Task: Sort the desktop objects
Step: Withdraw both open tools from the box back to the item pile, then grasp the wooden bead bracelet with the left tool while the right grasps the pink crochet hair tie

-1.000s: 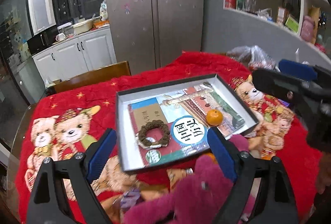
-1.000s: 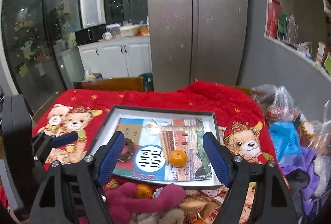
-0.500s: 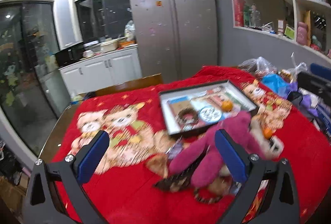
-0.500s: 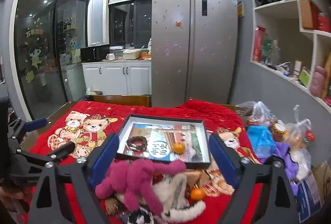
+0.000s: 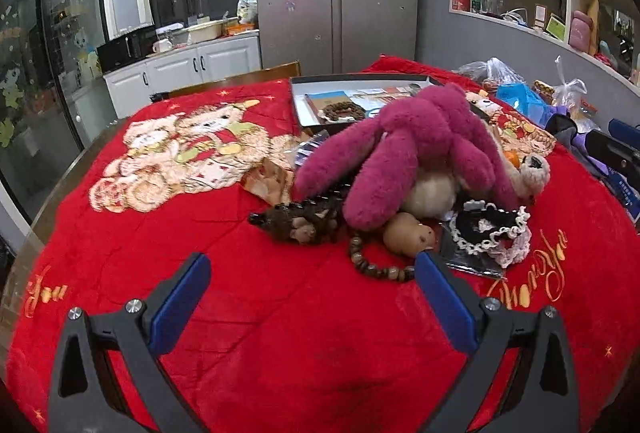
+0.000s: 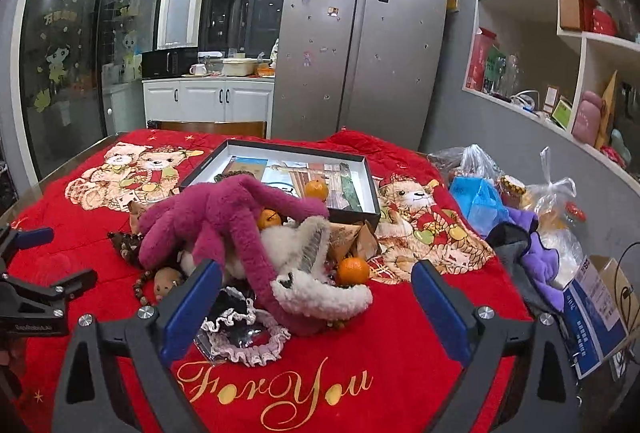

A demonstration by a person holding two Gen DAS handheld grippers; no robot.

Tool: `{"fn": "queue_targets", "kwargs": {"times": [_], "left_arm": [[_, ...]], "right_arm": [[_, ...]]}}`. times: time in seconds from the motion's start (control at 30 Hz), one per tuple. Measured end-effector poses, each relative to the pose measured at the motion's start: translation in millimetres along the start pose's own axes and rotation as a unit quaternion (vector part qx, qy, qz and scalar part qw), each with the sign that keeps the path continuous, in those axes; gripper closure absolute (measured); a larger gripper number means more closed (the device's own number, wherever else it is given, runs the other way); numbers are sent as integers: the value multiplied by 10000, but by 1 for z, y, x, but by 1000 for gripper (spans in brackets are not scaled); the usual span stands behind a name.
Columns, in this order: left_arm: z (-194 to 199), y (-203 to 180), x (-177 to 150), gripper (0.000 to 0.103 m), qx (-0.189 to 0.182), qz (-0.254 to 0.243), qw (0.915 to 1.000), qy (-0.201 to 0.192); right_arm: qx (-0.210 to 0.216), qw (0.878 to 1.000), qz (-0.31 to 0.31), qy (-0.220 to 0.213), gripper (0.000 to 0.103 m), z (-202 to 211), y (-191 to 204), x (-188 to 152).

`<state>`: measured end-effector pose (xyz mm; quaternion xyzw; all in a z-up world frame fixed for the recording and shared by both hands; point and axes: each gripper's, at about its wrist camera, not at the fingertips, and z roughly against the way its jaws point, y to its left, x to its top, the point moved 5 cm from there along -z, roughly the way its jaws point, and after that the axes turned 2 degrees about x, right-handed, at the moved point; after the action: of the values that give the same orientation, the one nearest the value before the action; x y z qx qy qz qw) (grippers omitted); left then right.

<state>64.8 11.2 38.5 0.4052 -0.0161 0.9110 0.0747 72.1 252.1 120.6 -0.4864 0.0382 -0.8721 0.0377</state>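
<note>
A pile lies mid-table on the red blanket: a magenta plush toy (image 5: 416, 149) (image 6: 224, 221), a white fluffy item (image 6: 320, 293), a bead bracelet (image 5: 376, 265), a brown hair claw (image 5: 300, 221), a lace-trimmed black item (image 5: 492, 229) (image 6: 244, 333) and tangerines (image 6: 352, 270). Behind it a shallow black-rimmed tray (image 6: 370, 189) (image 5: 298, 109) holds a booklet, a brown bracelet (image 5: 340, 109) and a tangerine (image 6: 316, 189). My left gripper (image 5: 312, 293) is open and empty in front of the pile. My right gripper (image 6: 316, 297) is open and empty, near the pile's front.
Plastic bags (image 6: 476, 189), purple and grey cloth (image 6: 532, 257) and a blue-white box (image 6: 596, 317) crowd the right table edge. A wooden chair back (image 6: 212, 127) stands behind the table. Bare red blanket (image 5: 140, 233) stretches left and front.
Both grippers have pulled back and up from the tray toward the near side of the table. The whole pile now shows in front of them. Both stay open and empty.
</note>
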Motion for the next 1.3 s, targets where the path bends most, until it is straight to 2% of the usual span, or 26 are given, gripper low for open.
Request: {"fn": "queue_targets", "kwargs": {"times": [0.17,0.3,0.53,0.9,1.1,1.17,1.3], "left_arm": [[-11,-16,0,0,-351,31,9993,132],[-23,-27,-2,0,-325,-81,9992,237],[-47,-25,-9,0,-365,84,9981,490],[-85,-17,-13,0,-392,318,9934,1028],[-91,-21,-12,0,-397,214,9932,1073],[-93,-23,-11,0,-406,158,9931,1087],[-94,-25,-12,0,-336,70,9933,1102]], "right_arm": [[3,9999,-127,45,5,-2,-10,-8],[46,9995,-220,200,5,-11,-13,-17],[259,9979,-295,509,5,-31,-9,-41],[585,9886,-533,1277,5,-80,3,-77],[685,9798,-830,1688,5,-103,4,-90],[698,9792,-874,1691,5,-104,3,-89],[536,9806,-647,1769,5,-106,11,-90]]}}
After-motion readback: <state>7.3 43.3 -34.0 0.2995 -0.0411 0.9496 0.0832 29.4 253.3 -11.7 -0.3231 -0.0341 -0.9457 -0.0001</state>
